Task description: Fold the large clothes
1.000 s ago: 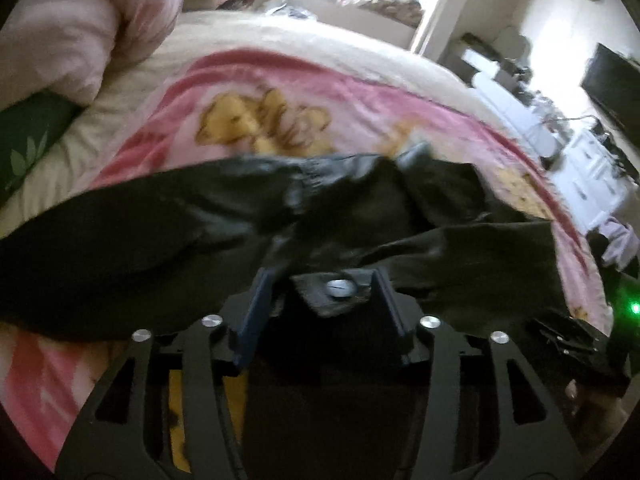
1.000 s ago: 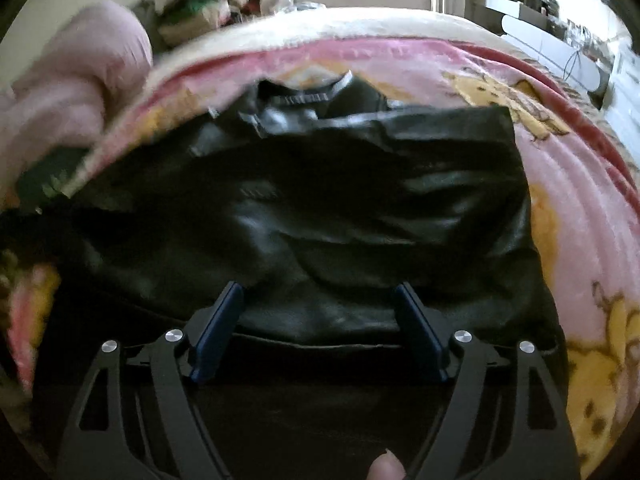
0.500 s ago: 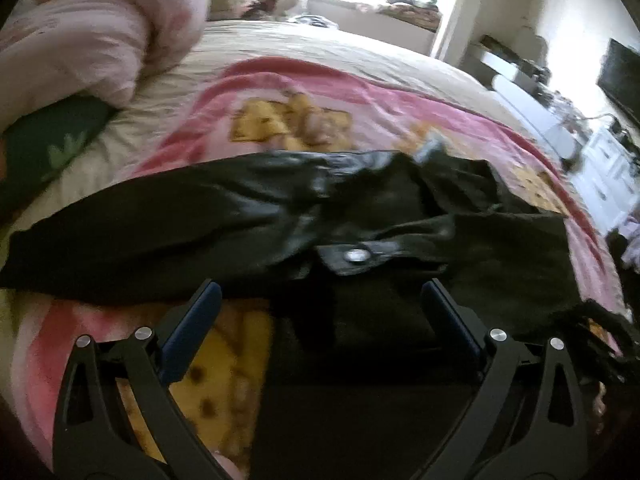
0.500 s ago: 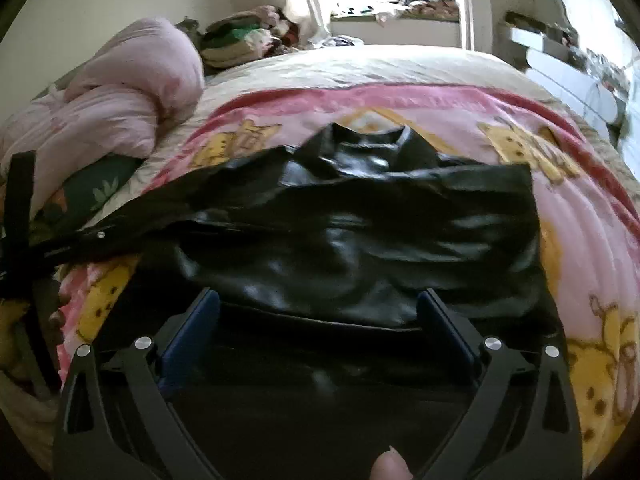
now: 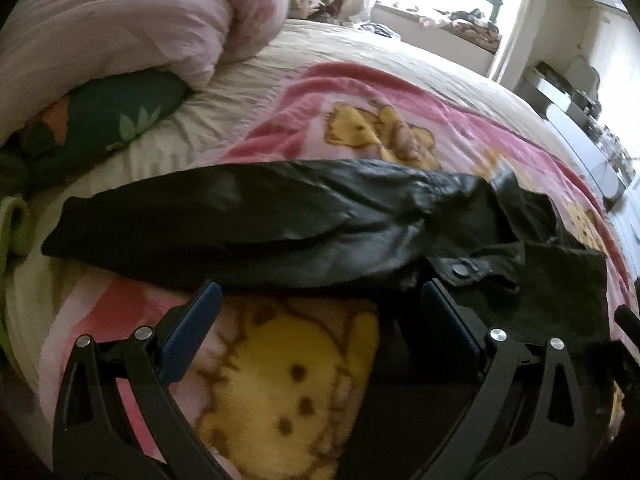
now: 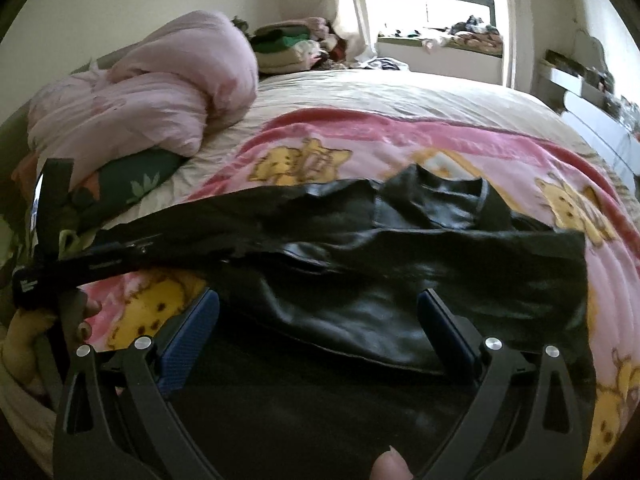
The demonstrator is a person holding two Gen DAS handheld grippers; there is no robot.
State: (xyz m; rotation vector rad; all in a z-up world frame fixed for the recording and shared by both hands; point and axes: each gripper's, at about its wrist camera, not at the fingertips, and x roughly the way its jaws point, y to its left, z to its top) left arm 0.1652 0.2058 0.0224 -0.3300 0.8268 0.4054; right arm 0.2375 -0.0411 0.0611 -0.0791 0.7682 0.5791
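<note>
A black, glossy, leather-like jacket (image 5: 320, 220) is laid across a pink fleece blanket printed with yellow cartoon bears (image 5: 288, 368), which is spread over the bed. The jacket's body (image 6: 400, 292) is seen in the right wrist view directly ahead of the right claw (image 6: 318, 312), with the collar (image 6: 432, 196) on the far side and the hem nearest the claw. One long black sleeve (image 5: 224, 216) is stretched out sideways from the body, its long axis running across the bed towards the rolled pink quilt (image 5: 132, 28) and the dark green leaf-print pillow (image 5: 116, 120).

The sleeve is found just ahead of the left claw (image 5: 318, 304), lying crosswise to the direction in which that claw points; the cuff end lies well off to the left of it. The left claw is therefore judged the nearer one for bringing the sleeve in over the body, and a sideways reach towards the cuff would be called for.

Both claws have just been opening and are now spread wide, with nothing gripped: blanket and jacket edge are seen between the left pads, jacket only between the right ones. Whether any pad rests on the fabric is hard to tell, probably not.
</note>
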